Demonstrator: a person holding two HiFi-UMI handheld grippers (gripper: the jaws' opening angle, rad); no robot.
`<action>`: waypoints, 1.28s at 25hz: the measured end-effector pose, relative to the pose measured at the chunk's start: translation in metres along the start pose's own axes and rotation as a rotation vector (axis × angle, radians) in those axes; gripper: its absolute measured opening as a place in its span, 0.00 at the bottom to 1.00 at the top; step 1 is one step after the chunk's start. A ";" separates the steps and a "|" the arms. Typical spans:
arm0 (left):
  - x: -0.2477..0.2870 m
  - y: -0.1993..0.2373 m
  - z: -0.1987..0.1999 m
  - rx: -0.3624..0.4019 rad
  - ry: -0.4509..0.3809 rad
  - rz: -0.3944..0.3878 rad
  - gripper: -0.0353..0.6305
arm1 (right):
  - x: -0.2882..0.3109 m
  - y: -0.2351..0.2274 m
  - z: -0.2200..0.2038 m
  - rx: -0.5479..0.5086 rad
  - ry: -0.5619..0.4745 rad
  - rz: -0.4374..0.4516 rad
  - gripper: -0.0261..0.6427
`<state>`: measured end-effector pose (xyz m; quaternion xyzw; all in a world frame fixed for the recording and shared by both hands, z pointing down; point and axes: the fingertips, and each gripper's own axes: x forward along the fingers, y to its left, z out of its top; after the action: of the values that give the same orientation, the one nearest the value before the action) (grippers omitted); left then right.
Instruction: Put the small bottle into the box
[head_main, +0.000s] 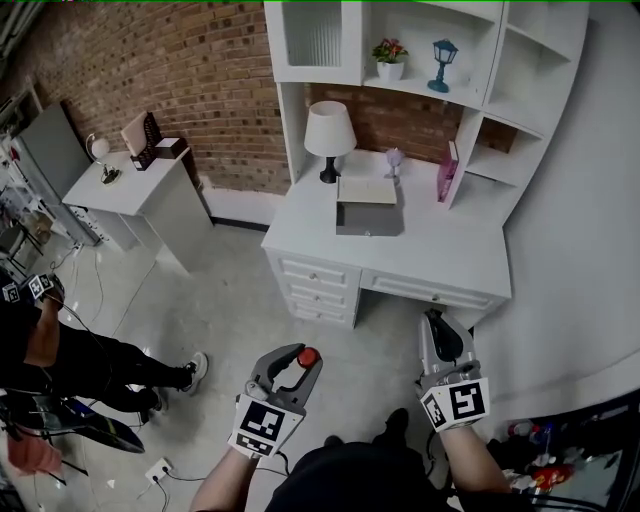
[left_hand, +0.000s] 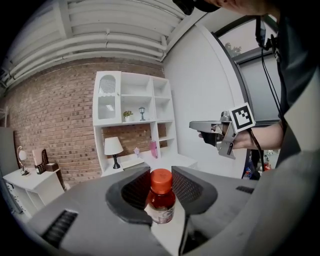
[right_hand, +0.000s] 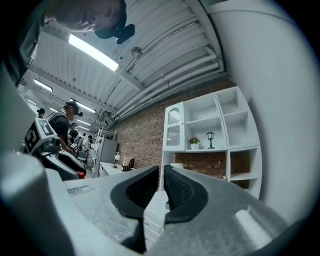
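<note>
A small bottle (left_hand: 160, 197) with an orange-red cap and reddish contents sits between the jaws of my left gripper (left_hand: 161, 189), which is shut on it. In the head view the bottle's red cap (head_main: 307, 356) shows at the tip of the left gripper (head_main: 296, 365), low over the floor. My right gripper (head_main: 441, 336) hangs beside it at the right, jaws nearly together with nothing between them (right_hand: 161, 186). The grey box (head_main: 368, 217) lies open on the white desk (head_main: 420, 250), its lid up, well ahead of both grippers.
A white lamp (head_main: 329, 135), a pink book (head_main: 446, 172) and a small figure stand on the desk beneath a white shelf unit (head_main: 440, 50). A second white table (head_main: 135, 185) stands at the left. A person's legs (head_main: 120, 365) stretch across the floor at the left.
</note>
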<state>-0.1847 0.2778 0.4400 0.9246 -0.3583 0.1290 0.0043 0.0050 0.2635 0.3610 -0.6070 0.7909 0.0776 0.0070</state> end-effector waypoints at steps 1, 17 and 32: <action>-0.002 -0.001 0.000 0.001 -0.003 -0.005 0.25 | 0.000 0.002 -0.001 0.003 0.012 0.003 0.08; 0.023 0.011 -0.002 -0.031 -0.014 -0.066 0.25 | 0.021 0.002 -0.022 0.050 0.071 0.030 0.13; 0.123 0.089 0.034 -0.066 0.005 0.052 0.25 | 0.141 -0.061 -0.053 0.162 0.041 0.134 0.13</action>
<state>-0.1487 0.1271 0.4294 0.9140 -0.3862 0.1196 0.0322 0.0310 0.1054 0.3917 -0.5517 0.8333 0.0013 0.0343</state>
